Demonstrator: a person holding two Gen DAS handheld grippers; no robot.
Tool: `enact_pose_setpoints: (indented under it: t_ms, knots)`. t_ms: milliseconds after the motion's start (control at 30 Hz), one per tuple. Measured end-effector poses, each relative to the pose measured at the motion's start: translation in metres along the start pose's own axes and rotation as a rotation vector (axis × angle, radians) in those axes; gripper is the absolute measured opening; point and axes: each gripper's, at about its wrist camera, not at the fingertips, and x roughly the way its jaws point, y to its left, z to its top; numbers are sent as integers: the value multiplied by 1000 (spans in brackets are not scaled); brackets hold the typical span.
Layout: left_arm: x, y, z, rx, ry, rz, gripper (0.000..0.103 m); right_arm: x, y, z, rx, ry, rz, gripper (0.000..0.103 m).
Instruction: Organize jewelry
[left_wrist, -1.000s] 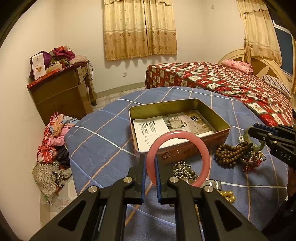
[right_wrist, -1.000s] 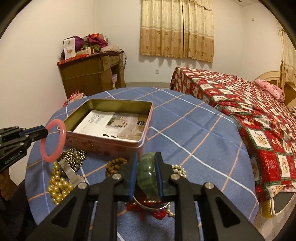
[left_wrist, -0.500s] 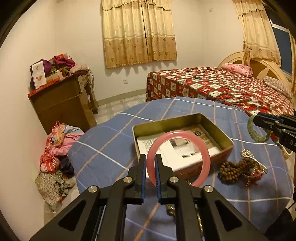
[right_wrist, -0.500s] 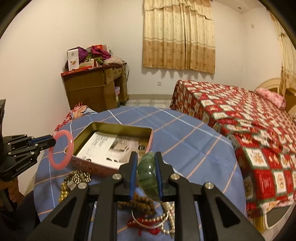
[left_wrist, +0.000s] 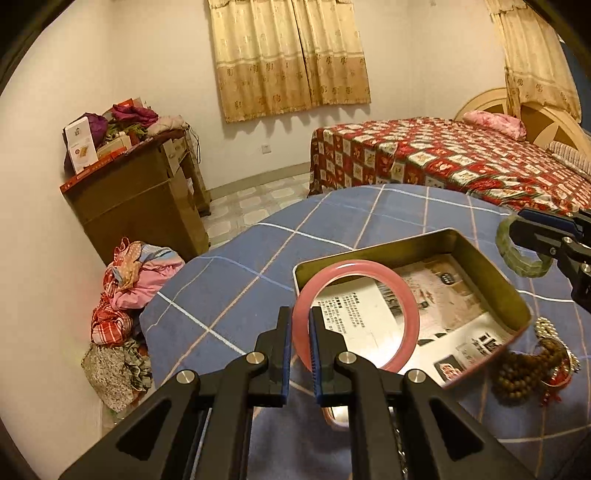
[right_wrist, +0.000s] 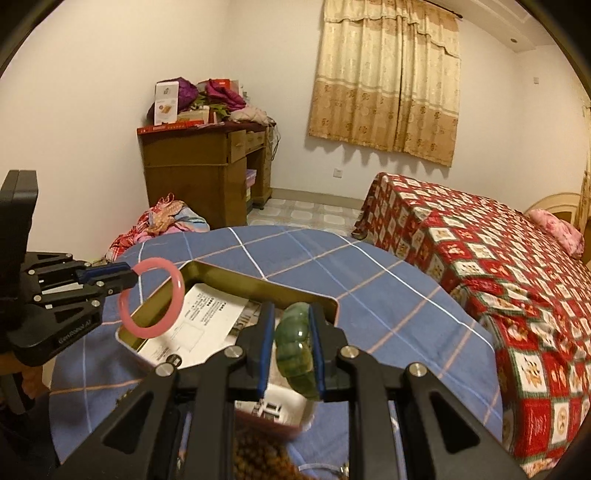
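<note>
My left gripper (left_wrist: 299, 314) is shut on a pink bangle (left_wrist: 402, 291), which hangs in the air over the near left corner of an open gold tin (left_wrist: 491, 266). From the right wrist view the same pink bangle (right_wrist: 177, 288) shows above the tin's left wall (right_wrist: 155, 302). My right gripper (right_wrist: 291, 314) is shut on a green stone bangle (right_wrist: 295, 343), held above the tin's near right part. In the left wrist view that green bangle (left_wrist: 517, 262) hovers beside the tin's far right edge. The tin holds a printed paper sheet (left_wrist: 354, 314).
The tin lies on a round table under a blue checked cloth (left_wrist: 258, 258). Brown wooden beads (left_wrist: 517, 376) and other jewelry lie right of the tin. A red patterned bed (right_wrist: 498, 258), a wooden desk (right_wrist: 199, 166) and a clothes heap (left_wrist: 125, 288) surround the table.
Both grippers have moved forward over the table with their bangles, and the right one has risen. The tin now lies below both bangles; the jewelry heap has slipped toward the frames' lower edges.
</note>
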Motion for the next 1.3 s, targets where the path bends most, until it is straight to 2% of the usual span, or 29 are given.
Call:
enact_pose_setpoints:
  t_ms: [467,833,867,900,933,967,1000,1067,1300]
  knots:
    - [38,-7,16,55,53,10,8,44,8,9,-36,46,-16,21]
    - [46,-7,14,75,74,-1,9,62,15,6,-50,87,7,22]
    - [45,-6,13,77,78,6,14,61,16,6,-56,82,-1,35]
    - [45,-6,13,73,85,9,28,58,17,5,-60,77,1,45]
    - [42,-4,12,64,83,4,38,56,17,4,-57,71,14,59]
    - [39,-3,12,57,73,6,58,52,16,4,-52,60,21,61]
    - [32,-2,10,52,52,23,71,46,16,3,-54,50,13,61]
    - [23,1,6,45,25,23,72,39,15,3,-57,46,6,61]
    - [2,7,-11,0,43,40,72,3,-1,-9,-11,28,-33,69]
